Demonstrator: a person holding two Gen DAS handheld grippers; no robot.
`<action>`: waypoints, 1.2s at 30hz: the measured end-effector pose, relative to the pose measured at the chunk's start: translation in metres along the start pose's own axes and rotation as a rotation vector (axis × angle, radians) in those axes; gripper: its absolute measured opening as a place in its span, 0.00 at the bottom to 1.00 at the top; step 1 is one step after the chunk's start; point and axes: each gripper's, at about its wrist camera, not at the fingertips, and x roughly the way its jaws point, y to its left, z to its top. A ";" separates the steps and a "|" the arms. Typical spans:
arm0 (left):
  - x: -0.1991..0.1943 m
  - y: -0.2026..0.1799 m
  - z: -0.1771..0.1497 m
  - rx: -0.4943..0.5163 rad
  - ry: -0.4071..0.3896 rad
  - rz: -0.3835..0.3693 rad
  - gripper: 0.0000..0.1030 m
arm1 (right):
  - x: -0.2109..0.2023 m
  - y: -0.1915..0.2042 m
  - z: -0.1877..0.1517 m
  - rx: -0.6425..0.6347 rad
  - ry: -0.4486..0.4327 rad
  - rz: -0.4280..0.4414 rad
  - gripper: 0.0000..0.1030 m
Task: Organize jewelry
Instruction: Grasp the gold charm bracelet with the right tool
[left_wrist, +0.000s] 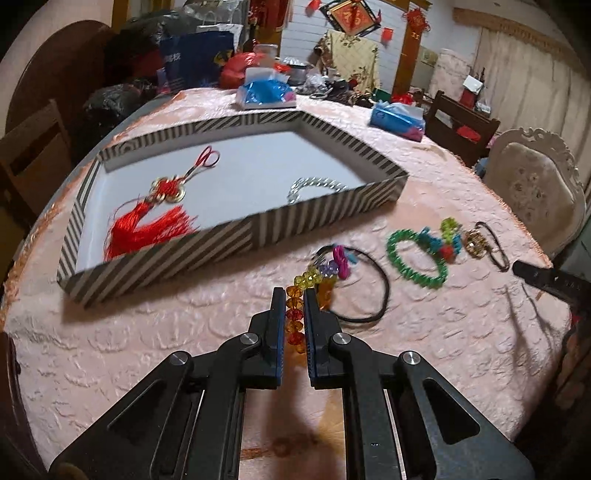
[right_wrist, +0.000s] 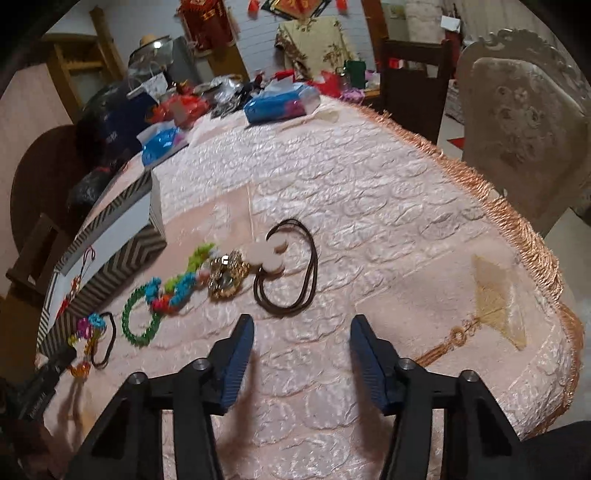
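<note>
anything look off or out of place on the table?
Nothing damaged or spilled. Several pieces lie loose on the tablecloth outside the striped box: green bracelet, gold brooch, brown cord necklace. Left claw is shut on the multicolour bead strand.

text: white characters on blue bag (left_wrist: 195, 55), upper left of left wrist view, too blurred to read | sign: gold character on red diamond hanging (left_wrist: 351, 16), top centre of the same view, illegible | print: pale marks on black gripper body (right_wrist: 37, 398), lower left of right wrist view, unreadable
</note>
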 end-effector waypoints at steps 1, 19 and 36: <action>0.003 0.002 -0.002 -0.007 0.005 -0.001 0.08 | 0.000 0.003 0.001 -0.014 0.001 0.013 0.45; 0.007 0.005 -0.003 -0.040 0.025 0.012 0.08 | 0.044 0.051 0.031 -0.265 0.017 0.123 0.32; 0.006 0.006 -0.003 -0.044 0.023 0.011 0.08 | 0.015 0.045 0.016 -0.227 -0.013 0.192 0.29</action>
